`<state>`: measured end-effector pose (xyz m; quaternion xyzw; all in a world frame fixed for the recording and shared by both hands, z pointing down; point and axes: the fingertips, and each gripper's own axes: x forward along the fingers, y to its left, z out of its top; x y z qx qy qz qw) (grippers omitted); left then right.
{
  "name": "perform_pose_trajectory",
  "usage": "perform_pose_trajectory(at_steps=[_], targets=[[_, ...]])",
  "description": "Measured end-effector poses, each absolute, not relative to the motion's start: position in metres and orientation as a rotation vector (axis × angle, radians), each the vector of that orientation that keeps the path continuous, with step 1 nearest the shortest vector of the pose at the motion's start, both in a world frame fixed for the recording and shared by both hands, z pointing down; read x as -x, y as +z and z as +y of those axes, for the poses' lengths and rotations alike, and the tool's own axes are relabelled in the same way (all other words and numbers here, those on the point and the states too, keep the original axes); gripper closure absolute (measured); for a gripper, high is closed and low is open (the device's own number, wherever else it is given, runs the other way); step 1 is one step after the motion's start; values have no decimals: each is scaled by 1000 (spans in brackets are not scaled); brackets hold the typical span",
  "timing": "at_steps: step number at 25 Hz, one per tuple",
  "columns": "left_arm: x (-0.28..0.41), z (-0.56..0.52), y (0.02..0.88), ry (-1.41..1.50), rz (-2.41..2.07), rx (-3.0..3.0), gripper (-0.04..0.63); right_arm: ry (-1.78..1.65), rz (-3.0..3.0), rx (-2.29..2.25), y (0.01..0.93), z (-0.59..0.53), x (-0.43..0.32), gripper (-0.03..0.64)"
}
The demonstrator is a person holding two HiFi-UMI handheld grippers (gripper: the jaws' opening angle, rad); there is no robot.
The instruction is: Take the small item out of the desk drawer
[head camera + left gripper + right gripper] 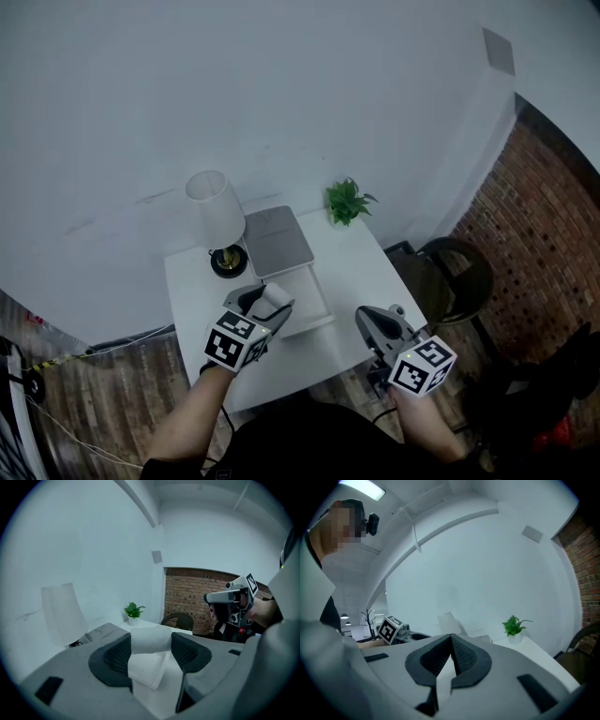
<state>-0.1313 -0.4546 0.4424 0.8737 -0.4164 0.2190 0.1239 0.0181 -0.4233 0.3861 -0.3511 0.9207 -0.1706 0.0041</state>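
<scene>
Left gripper (151, 652): my forearm reaches over the desk (361, 262) front, jaws pinching a white paper roll (150, 640) at the open drawer (314, 302)'s left edge.
Right gripper (450, 638): held low at the desk front, jaws pressed together.

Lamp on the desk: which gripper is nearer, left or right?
Left. The left gripper, shut on a white roll, is just in front of the lamp. The right gripper, shut and empty, is farther off near the table's front right edge.

Soft even brightness, fisheye-warped edges, dark corner vignetting.
</scene>
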Motion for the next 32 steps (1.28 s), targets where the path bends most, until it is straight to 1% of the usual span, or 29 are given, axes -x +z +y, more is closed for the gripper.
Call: perform_pose_trajectory(at_steps=[5, 10, 17, 25, 32], targets=[[142, -444, 411, 548, -1277, -2579, 333, -418, 2847, 1131, 356, -416, -23, 618], [155, -434, 379, 432, -1354, -2605, 333, -372, 2799, 1159, 342, -413, -29, 618], [174, -412, 356, 335, -1468, -2599, 333, -239, 2770, 1217, 324, -404, -39, 618], [184, -396, 356, 305, -1548, -2588, 333, -188, 2745, 1277, 329, -393, -56, 618], [192, -412, 375, 289, -1608, -2547, 333, -134, 2708, 1316, 339, -397, -66, 618]])
